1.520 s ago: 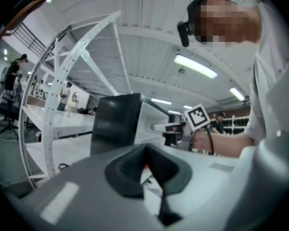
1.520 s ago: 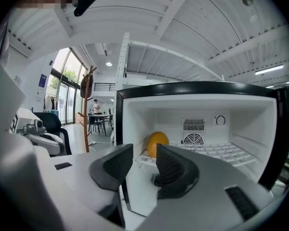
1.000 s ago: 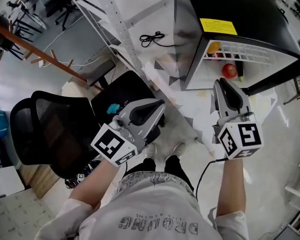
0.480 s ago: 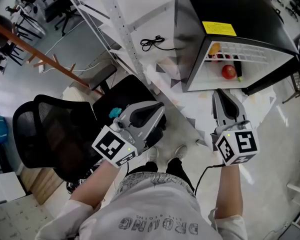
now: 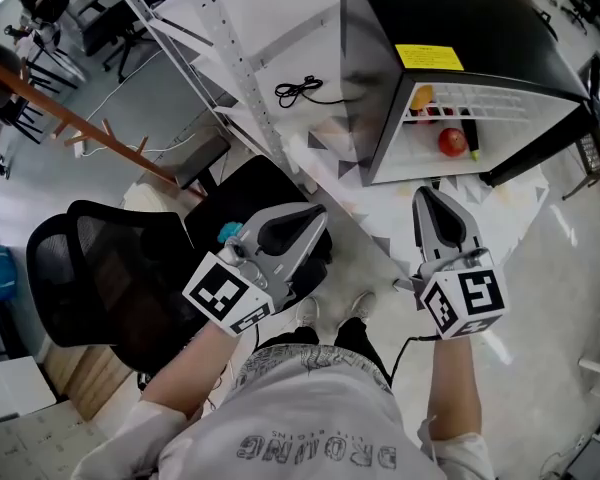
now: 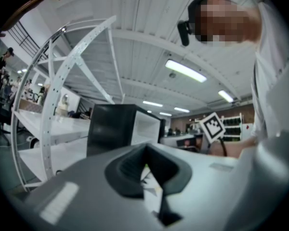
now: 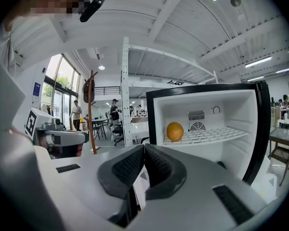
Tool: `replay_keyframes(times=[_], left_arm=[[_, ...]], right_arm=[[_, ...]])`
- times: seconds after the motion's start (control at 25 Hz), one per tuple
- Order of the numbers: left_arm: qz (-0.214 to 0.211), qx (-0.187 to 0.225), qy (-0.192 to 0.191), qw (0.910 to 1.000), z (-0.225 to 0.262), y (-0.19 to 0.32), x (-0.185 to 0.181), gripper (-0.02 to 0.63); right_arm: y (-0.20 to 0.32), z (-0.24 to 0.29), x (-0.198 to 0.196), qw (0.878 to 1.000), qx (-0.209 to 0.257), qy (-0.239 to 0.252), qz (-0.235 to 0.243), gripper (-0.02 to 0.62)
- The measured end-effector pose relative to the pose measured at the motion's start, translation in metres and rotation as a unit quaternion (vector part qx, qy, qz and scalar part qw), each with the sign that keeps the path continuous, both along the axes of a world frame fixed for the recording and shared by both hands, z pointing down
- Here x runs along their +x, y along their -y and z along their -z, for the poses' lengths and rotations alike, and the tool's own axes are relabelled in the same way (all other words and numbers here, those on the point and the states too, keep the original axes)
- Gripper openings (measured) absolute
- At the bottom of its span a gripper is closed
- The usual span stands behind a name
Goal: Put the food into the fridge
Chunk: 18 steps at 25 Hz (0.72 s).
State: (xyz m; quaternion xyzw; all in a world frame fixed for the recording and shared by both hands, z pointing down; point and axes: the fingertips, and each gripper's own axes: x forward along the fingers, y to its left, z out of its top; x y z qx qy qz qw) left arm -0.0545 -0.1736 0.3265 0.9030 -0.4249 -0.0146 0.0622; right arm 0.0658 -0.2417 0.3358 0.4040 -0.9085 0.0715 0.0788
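A small black fridge (image 5: 460, 13) stands open on the floor ahead. On its white wire shelf lie an orange (image 5: 423, 96) and a red round fruit (image 5: 452, 142). In the right gripper view the orange (image 7: 175, 131) rests on the shelf of the fridge (image 7: 253, 129). My right gripper (image 5: 427, 194) hangs just short of the fridge's opening. Its jaws have just been closing and are now shut, with nothing between them (image 7: 144, 148). My left gripper (image 5: 318, 216) is shut and empty, held level to the left above a chair. The fridge (image 6: 111, 129) shows beyond its pads.
A black mesh office chair (image 5: 110, 268) stands at the lower left. A white perforated rack (image 5: 230, 53) with a black cable (image 5: 300, 86) on it runs left of the fridge. The fridge door (image 5: 545, 143) swings open to the right. People stand far off.
My right gripper has drawn back from the fridge opening towards my body, and its jaws have come together. The left gripper has stayed put.
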Motion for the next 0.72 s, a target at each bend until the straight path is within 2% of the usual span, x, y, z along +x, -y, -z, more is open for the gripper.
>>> replay_keyframes(times=[0.72], left_arm=[[-0.005, 0.002, -0.001, 1.0000, 0.0027, 0.0070, 0.0059, 0.007]], right_arm=[[0.0007, 0.0011, 0.0026, 1.000, -0.002, 0.002, 0.002, 0.003]])
